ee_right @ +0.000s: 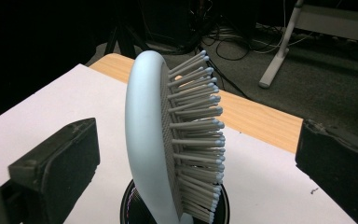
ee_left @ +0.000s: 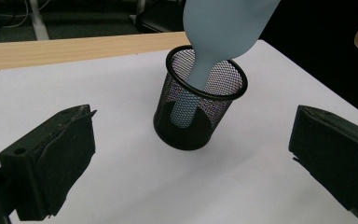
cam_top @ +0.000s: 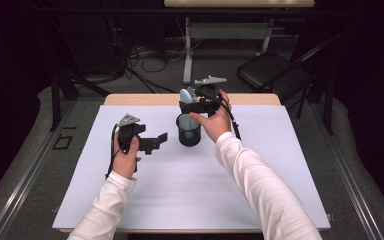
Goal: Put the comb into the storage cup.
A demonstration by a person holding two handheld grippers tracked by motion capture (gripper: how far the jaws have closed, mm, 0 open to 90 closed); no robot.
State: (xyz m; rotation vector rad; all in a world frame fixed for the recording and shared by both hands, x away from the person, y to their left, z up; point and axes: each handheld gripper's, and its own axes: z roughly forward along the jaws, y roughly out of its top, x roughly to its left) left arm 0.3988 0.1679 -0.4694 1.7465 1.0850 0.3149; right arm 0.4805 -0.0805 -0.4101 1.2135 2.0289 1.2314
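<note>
High view: the hairbrush (cam_top: pixel 185 95) stands handle-down in the black mesh cup (cam_top: pixel 188 131), head rising above the rim; the right tongs (cam_top: pixel 196 105) sit right at the head, above the cup, and the left tongs (cam_top: pixel 152 142) hang just beside the cup on its left, apart from it, over the white bench (cam_top: pixel 180 190). We judge the step in hand to be letting the brush settle in the cup; to do it well we should back the right tongs off without brushing the bristles, so the leaning brush does not tip the light cup. Left gripper view: the pale blue handle (ee_left: pixel 189 98) passes inside the rim and its end rests near the cup (ee_left: pixel 199 105) floor, leaning against the near wall; the left tongs (ee_left: pixel 191 158) stand wide apart, holding nothing. Right gripper view: the brush (ee_right: pixel 144 140) is a smooth, pale blue oval paddle with a grey pad of ball-tipped bristles (ee_right: pixel 198 135) facing one jaw; the right tongs (ee_right: pixel 196 158) are released, both jaws well clear of the head, above the cup (ee_right: pixel 129 205).
</note>
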